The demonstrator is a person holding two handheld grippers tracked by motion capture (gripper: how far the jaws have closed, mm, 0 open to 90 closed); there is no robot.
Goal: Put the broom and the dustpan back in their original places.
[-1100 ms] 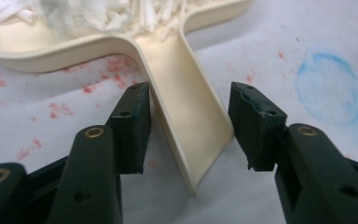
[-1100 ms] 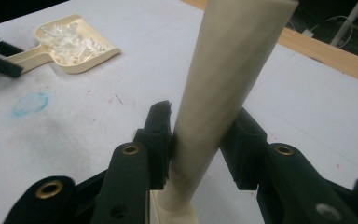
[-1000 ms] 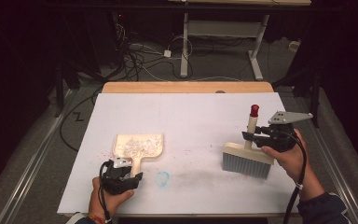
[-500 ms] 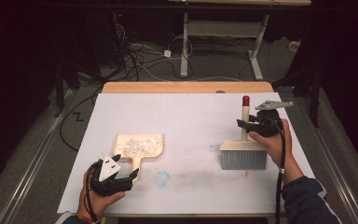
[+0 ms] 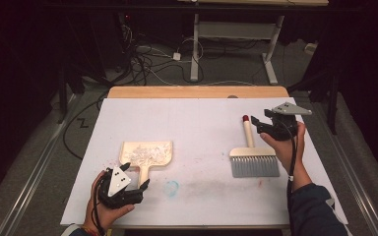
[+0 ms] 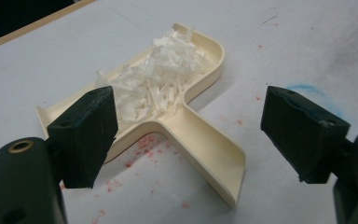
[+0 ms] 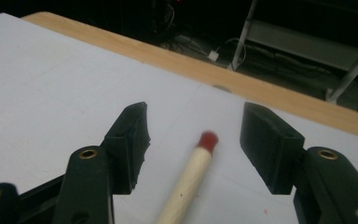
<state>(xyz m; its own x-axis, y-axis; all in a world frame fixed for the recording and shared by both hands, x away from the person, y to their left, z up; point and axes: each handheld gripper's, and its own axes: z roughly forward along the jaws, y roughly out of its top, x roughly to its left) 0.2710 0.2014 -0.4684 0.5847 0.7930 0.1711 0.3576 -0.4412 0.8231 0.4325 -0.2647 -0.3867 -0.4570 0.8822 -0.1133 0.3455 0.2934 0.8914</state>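
A cream dustpan (image 5: 146,154) holding white shreds lies on the white table, handle toward me. My left gripper (image 5: 139,184) sits just behind that handle. In the left gripper view its jaws have just been opening and stand wide on either side of the dustpan (image 6: 200,140) handle without touching it. At the right lies a brush (image 5: 254,162) with grey bristles and a pale handle ending in a red tip (image 5: 246,119). My right gripper (image 5: 257,123) is beside that tip. Its jaws have just been opening, and the brush handle (image 7: 189,179) lies between them untouched.
Red specks and a blue smear (image 5: 171,187) mark the white sheet near the front. A bare wooden strip (image 5: 197,92) runs along the table's far edge. Beyond it are floor cables (image 5: 147,64) and a desk frame (image 5: 270,54).
Both grippers have opened. The left let go of the dustpan handle. The right let go of the brush handle and shifted left and away, toward its red tip.
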